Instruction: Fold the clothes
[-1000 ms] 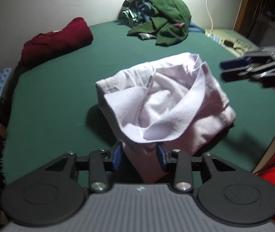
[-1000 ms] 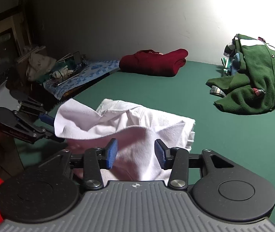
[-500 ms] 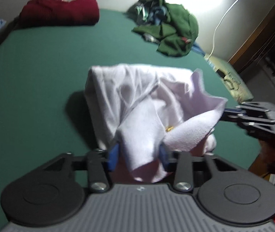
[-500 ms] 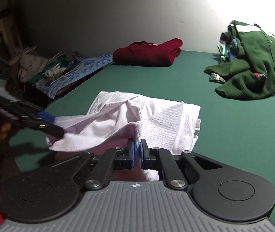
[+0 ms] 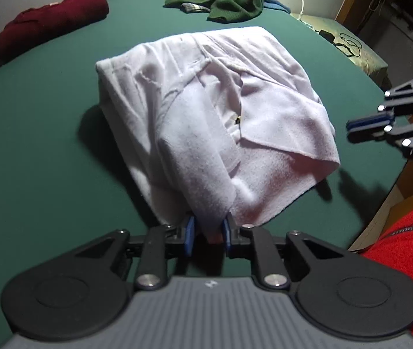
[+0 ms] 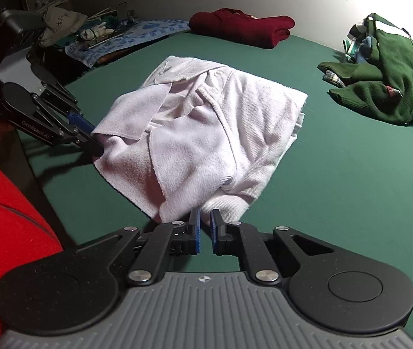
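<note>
Lying at twelve o'clock from both tools, the white shirt [image 5: 206, 110] rested half-folded on the green desk [image 5: 46, 151]; left tool [image 5: 206, 234] was closing on its near hem (right tool [image 6: 203, 229] nearly shut, apparently empty).

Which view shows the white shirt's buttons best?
Right wrist view. The white shirt lies with its front towards that camera, and two buttons show clearly beside the collar. The left wrist view shows the same shirt from the other side. Folded fabric covers the front there, so no buttons can be made out.
</note>
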`<state>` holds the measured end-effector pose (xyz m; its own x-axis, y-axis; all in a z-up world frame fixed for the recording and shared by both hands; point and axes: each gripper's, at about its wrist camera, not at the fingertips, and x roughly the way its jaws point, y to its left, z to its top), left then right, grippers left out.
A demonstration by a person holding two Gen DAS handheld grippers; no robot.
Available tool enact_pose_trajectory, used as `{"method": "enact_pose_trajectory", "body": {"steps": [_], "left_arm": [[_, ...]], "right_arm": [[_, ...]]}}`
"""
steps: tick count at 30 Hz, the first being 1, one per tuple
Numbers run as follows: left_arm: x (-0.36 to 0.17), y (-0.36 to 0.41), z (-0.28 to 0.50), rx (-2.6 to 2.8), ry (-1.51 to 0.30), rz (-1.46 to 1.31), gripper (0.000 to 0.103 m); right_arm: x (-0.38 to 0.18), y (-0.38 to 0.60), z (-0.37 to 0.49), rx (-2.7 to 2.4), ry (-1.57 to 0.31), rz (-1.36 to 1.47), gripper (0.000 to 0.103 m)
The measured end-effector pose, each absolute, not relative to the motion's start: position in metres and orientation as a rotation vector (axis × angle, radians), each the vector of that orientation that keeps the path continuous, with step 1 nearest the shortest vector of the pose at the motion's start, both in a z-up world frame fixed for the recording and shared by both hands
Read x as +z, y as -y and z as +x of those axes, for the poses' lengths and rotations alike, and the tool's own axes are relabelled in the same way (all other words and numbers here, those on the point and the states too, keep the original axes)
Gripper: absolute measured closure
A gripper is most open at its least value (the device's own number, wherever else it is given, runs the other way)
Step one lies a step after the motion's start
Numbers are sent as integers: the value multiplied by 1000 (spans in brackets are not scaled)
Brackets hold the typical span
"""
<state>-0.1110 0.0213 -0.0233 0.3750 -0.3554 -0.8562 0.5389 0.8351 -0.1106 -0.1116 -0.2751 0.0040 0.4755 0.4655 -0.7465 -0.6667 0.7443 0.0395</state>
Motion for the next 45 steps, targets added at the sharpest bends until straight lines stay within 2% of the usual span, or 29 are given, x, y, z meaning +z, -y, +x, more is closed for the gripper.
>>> {"method": "enact_pose_trajectory", "body": {"steps": [1,3,5,9,15,18,22,27,28,29,31,34,37,42,44,45], "left_arm": [[-16,-22,-113,-571,-1019,221,81],[1,-25,-116,-573,-968,252,80],[19,-26,-117,-594,-917,263,72],[32,-21,-111,-639,-862,229,59],[-6,7,-100,-647,-939,288,59],[-25,12,-99,-671,-989,271,59],[-27,9,-103,-726,-1013,237,52],[-5,-10,-99,-688,-982,240,52],[2,-15,-96,-676,-958,221,48],[8,-21,-91,-660,-933,198,38],[11,-30,-77,-626,-910,154,31],[-1,-46,-47,-585,-935,31,32],[-21,-59,-22,-561,-993,-110,45],[-37,-59,-19,-591,-1016,-183,47],[-42,-60,-19,-595,-1032,-223,63],[-43,-60,-19,-594,-1036,-242,69]], "right_arm": [[11,278,-113,696,-799,-263,91],[21,279,-114,679,-747,-237,87],[30,275,-113,662,-686,-213,78],[25,243,-103,719,-628,-215,75],[-6,199,-94,789,-653,-352,72],[-21,197,-91,758,-707,-390,74],[-22,221,-86,750,-788,-305,78],[-9,236,-90,729,-801,-234,78],[-4,238,-90,723,-784,-207,77],[0,240,-89,710,-764,-173,76],[5,243,-83,640,-720,-120,72],[3,255,-68,483,-708,-45,66],[-8,275,-50,383,-768,71,65],[-27,285,-44,361,-853,150,66],[-31,287,-45,371,-871,199,85],[-31,287,-45,375,-872,217,88]]}}
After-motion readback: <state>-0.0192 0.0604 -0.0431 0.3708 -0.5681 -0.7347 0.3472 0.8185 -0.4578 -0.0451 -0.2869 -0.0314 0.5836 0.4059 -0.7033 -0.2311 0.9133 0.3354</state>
